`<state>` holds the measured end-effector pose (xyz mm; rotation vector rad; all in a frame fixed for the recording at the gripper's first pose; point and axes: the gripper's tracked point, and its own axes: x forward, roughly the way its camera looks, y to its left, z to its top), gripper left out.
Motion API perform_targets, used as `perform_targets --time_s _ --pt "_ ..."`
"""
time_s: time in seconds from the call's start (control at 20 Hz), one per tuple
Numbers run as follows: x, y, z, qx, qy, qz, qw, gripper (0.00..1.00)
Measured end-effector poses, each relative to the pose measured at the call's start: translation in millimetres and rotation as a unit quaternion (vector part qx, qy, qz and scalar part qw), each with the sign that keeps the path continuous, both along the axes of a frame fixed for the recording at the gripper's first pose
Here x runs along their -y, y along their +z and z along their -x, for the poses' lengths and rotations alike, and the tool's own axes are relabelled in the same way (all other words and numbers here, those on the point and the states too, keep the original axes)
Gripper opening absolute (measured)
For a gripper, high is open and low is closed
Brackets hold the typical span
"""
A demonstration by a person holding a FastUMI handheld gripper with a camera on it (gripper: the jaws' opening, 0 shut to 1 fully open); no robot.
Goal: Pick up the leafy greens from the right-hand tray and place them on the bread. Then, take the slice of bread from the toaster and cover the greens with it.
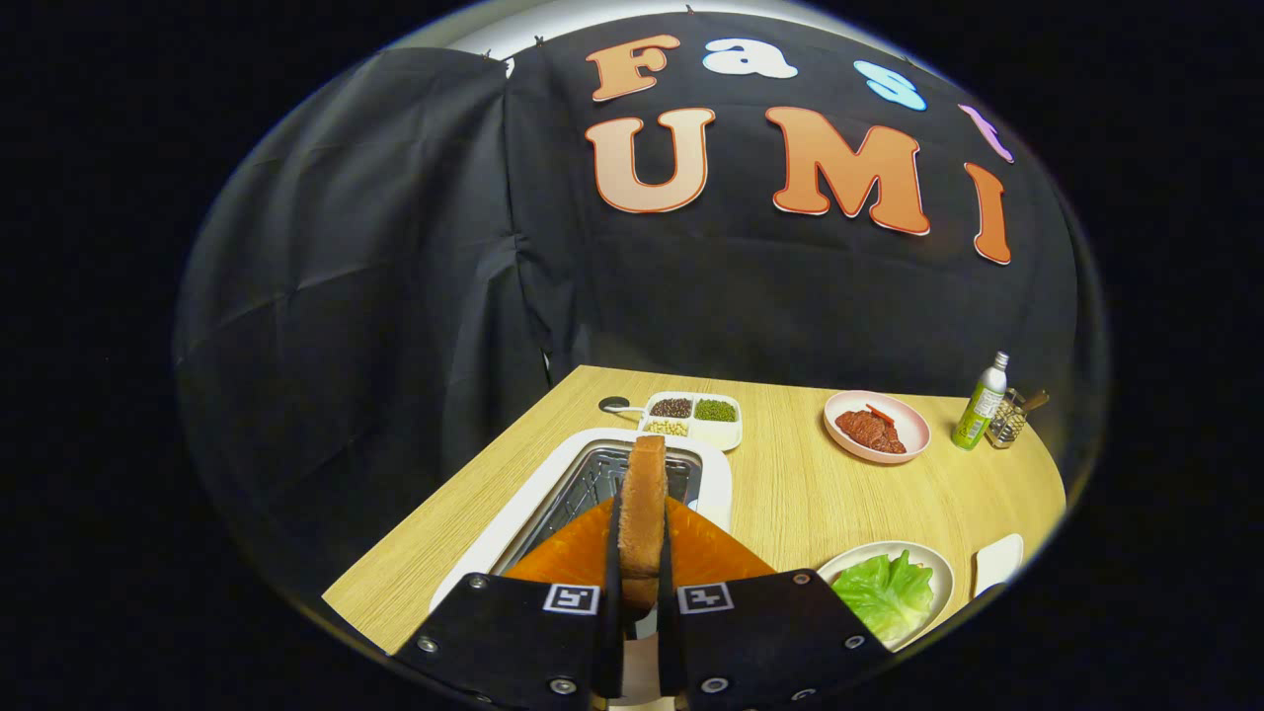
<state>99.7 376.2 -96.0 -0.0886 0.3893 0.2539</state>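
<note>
Between my jaws [640, 553] stands a slice of bread [643, 513], held upright on its edge, both fingers [612, 553] pressed against its flat sides. Its crust end points away from me and rises above the fingertips. My jaws are narrow, closed on the slice.

Just beyond and below the bread lies the toaster [592, 484], a white-rimmed box with a dark metal grille inside. The bread is clear of the toaster's opening, lifted above it. I look down at the worktop [790, 494] at a slant, fingers aimed forward and a little downward.

To the right of my fingers, near the worktop's front edge, sits a pale plate [938, 568] with the leafy greens [887, 592] spread on it. I cannot tell whether bread lies under the greens. Just right of that plate is a white tray [997, 561], partly seen at the worktop's edge.

Open wood runs between the toaster and the greens plate, and farther back too. Beyond the toaster is a white divided dish [726, 434] of beans and grains. Well off to the right at the back are a pink plate [913, 420] of red meat, a green bottle [980, 403] and a small wire holder [1012, 420] near the far right edge. Left of the toaster, a narrow strip of wood ends at the worktop's left edge.
</note>
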Motion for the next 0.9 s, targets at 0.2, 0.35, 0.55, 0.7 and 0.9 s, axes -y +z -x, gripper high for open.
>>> perform_targets --time_s 0.2,0.35,0.55,0.7,0.9 --pt "0.5 6.8 3.9 0.008 0.005 0.0 1.0 0.14" --pt "4.3 22.9 2.8 0.023 0.004 -0.005 1.0 0.14" --pt "10.4 51.8 4.1 0.043 -0.001 -0.022 0.999 0.14" --pt "18.6 70.8 7.1 0.053 -0.002 -0.038 0.998 0.14" --pt "30.5 83.3 17.4 0.051 -0.002 -0.059 0.997 0.14"
